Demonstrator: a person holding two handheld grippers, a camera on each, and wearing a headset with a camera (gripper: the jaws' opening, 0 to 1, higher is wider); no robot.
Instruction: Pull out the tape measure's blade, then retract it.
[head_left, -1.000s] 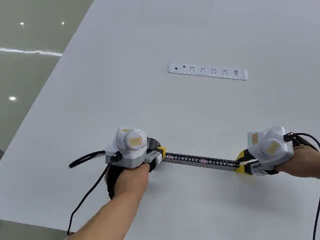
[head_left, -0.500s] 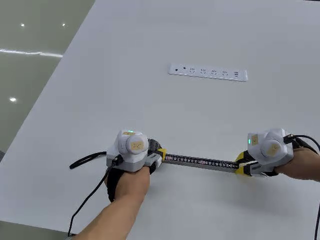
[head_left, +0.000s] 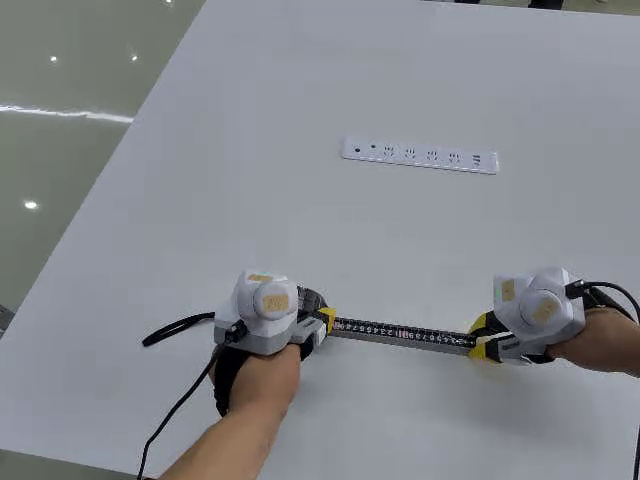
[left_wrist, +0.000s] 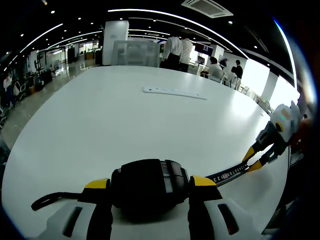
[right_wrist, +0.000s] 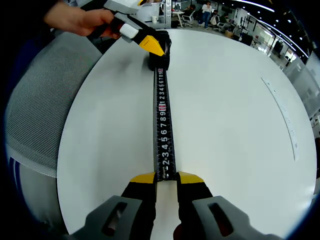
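Fingers (left_wrist: 202, 182) of my L gripper (left_wrist: 150, 183) are clamped on the tape measure's black case (left_wrist: 147, 195), those of R gripper (right_wrist: 166, 178) pinch the blade (right_wrist: 162, 120) tip, blade stretched flat over the white surface (head_left: 300, 150) btwn them; pull-out looks done, so next I'd ease R toward the case, feeding slowly.

In the head view, the left gripper (head_left: 316, 312) covers most of the tape measure's case (head_left: 309, 297), numerals on the blade (head_left: 400, 333) are too small to read, and the frame edge crops the right hand (head_left: 600, 345).
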